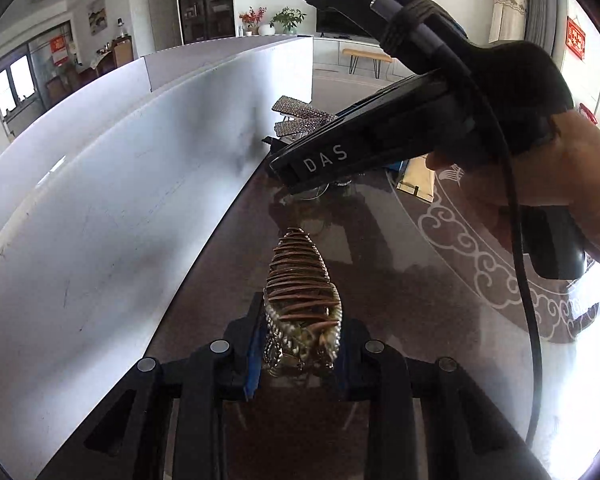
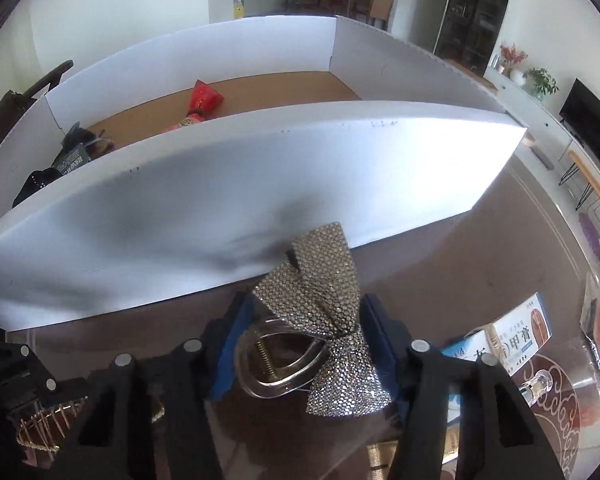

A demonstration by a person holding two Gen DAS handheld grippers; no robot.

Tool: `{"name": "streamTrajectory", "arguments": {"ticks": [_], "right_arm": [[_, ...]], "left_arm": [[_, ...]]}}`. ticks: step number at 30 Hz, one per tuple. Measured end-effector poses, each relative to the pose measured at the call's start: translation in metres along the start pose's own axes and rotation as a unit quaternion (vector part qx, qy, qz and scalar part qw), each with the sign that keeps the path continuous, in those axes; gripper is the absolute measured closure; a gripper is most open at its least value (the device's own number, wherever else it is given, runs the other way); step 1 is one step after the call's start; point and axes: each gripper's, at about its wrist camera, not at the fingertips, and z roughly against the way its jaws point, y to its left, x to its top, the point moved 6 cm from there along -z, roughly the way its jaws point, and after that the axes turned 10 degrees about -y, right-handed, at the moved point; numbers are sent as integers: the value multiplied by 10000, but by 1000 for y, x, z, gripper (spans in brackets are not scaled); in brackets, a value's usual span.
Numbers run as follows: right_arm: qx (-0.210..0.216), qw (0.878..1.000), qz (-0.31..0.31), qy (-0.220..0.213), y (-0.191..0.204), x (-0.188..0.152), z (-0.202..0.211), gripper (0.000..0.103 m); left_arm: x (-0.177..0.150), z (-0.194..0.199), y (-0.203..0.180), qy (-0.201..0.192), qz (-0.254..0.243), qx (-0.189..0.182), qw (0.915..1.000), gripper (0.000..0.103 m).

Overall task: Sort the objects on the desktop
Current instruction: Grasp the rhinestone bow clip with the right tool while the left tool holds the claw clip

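Jaws of the left gripper [image 1: 300, 344] are clamped on a brown and gold comb-toothed hair claw [image 1: 302, 292], blue pads pressing both its flanks. Claw's long axis runs straight ahead along the fingers, its tapered tip pointing forward and away from the camera, held above the dark glossy tabletop [image 1: 400, 320].

Jaws of the right gripper [image 2: 308, 344] are clenched on a rhinestone-covered silver bow hair clip with a clear plastic claw base [image 2: 328, 320]. Bow's long axis lies roughly fore-and-aft, slightly diagonal; one lobe points forward toward the box, the other back toward the camera. Clear claw and its spring sit at the left of the bow, between the blue pads.

Just ahead of both grippers stands the near wall of a large white cardboard box [image 2: 260, 184], upright and blocking the straight path forward; the bow's forward lobe overlaps it in the right wrist view, contact not determinable. In the left wrist view the right gripper body crosses overhead to the right.

Beyond the wall, the brown box floor holds a red fabric pouch [image 2: 204, 98] and dark items [image 2: 74, 150] at the left end. Right of the right gripper, on the table, lies a blue and white medicine carton [image 2: 512, 336], with a small clear bottle [image 2: 538, 386] beside it.

Box's right corner ends partway across; bare tabletop continues to the right of it.
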Motion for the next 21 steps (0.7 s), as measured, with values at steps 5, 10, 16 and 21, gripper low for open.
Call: {"name": "streamTrajectory", "arguments": {"ticks": [5, 10, 16, 21], "right_arm": [[-307, 9993, -224, 62, 3, -40, 40, 51], [-933, 9914, -908, 113, -23, -125, 117, 51], [-1489, 9736, -1725, -123, -28, -214, 201, 46], [-1653, 9653, -2004, -270, -15, -240, 210, 15]], "left_arm": [[-1, 4, -5, 8, 17, -107, 9999, 74], [-5, 10, -24, 28, -183, -506, 9985, 74], [0, 15, -45, 95, 35, -1364, 9906, 72], [2, 21, -32, 60, 229, -1371, 9903, 51]]}}
